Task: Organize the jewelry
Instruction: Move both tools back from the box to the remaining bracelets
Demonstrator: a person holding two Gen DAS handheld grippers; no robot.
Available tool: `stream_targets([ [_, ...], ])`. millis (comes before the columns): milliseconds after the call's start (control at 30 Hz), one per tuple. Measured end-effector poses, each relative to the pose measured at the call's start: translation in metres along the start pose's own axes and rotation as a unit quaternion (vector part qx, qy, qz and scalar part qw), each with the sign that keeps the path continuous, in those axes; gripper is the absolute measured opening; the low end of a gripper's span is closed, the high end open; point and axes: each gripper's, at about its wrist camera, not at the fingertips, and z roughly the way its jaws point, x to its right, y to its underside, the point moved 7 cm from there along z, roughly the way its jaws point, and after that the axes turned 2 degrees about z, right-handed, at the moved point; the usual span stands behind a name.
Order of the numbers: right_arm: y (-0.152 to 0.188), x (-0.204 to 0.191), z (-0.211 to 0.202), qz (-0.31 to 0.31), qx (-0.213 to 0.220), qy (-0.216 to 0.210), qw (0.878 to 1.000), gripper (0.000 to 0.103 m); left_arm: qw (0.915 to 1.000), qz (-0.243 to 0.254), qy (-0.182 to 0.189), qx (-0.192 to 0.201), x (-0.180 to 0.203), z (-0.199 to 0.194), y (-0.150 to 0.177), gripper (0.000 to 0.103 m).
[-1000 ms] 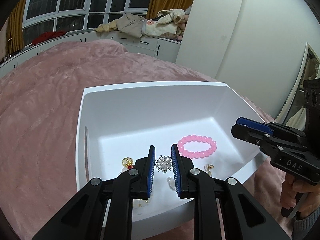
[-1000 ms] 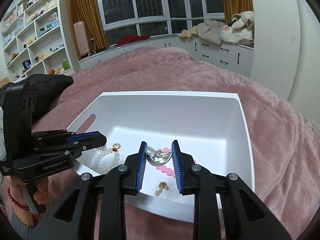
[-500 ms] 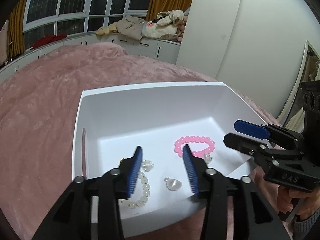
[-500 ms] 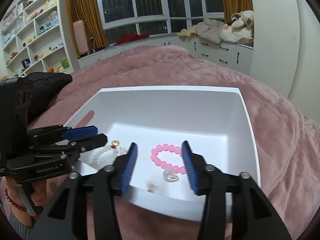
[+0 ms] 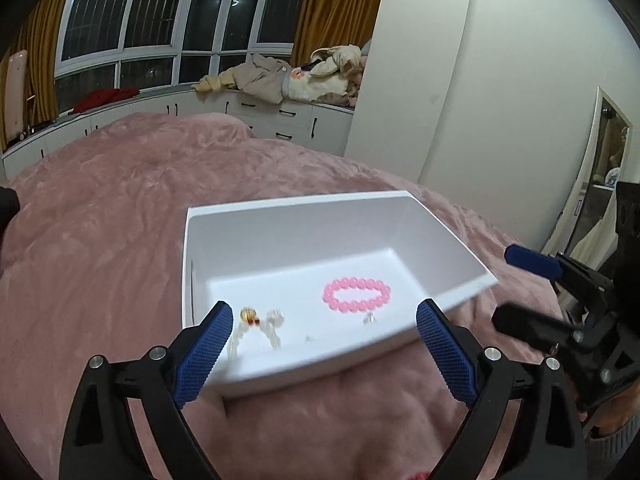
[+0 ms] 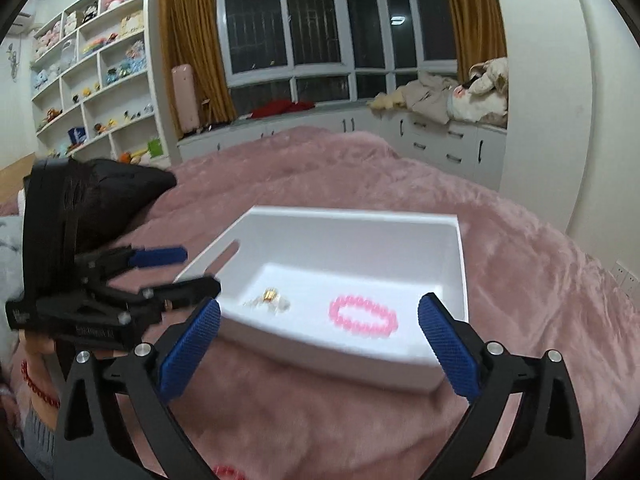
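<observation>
A white bin (image 5: 280, 216) (image 6: 352, 220) sits on the pink bed. Inside lie a pink bead bracelet (image 5: 357, 294) (image 6: 363, 315), a white bead bracelet with a gold charm (image 5: 256, 326) (image 6: 269, 298) and small clear pieces (image 5: 369, 318). My left gripper (image 5: 324, 350) is wide open and empty, held above the bin's near wall. My right gripper (image 6: 320, 340) is wide open and empty, above the bin's near wall on its side. Each gripper shows in the other's view, the right one (image 5: 532, 292) and the left one (image 6: 168, 276).
The pink blanket (image 5: 100, 220) covers the bed all around the bin. White drawers with piled clothes (image 5: 280, 84) stand under the windows. Shelves with toys (image 6: 92, 80) line the far left wall. A white wall (image 5: 500, 80) stands at right.
Both grippers let go of small jewelry pieces into the bin, opened wide and drew back and up from it.
</observation>
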Motion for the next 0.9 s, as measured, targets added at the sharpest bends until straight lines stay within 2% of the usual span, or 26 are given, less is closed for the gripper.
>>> stream_targets([
  [200, 0.025, -0.002, -0.030, -0.010, -0.012, -0.021, 1.000, 0.098, 0.9995, 0.004, -0.021, -0.022, 0.017, -0.033, 0.024, 0.094],
  [433, 0.051, -0.005, -0.054, -0.019, -0.021, -0.054, 0.998, 0.098, 0.9991, -0.017, -0.017, -0.035, 0.036, -0.065, 0.050, 0.094],
  [733, 0.090, -0.015, -0.051, -0.026, -0.060, -0.079, 0.995, 0.088, 0.9961, -0.028, 0.007, -0.083, 0.055, -0.060, 0.111, 0.094],
  [900, 0.116, -0.017, -0.039, -0.015, -0.093, -0.094, 0.991, 0.080, 0.9957, -0.018, 0.049, -0.076, 0.062, -0.060, 0.116, 0.094],
])
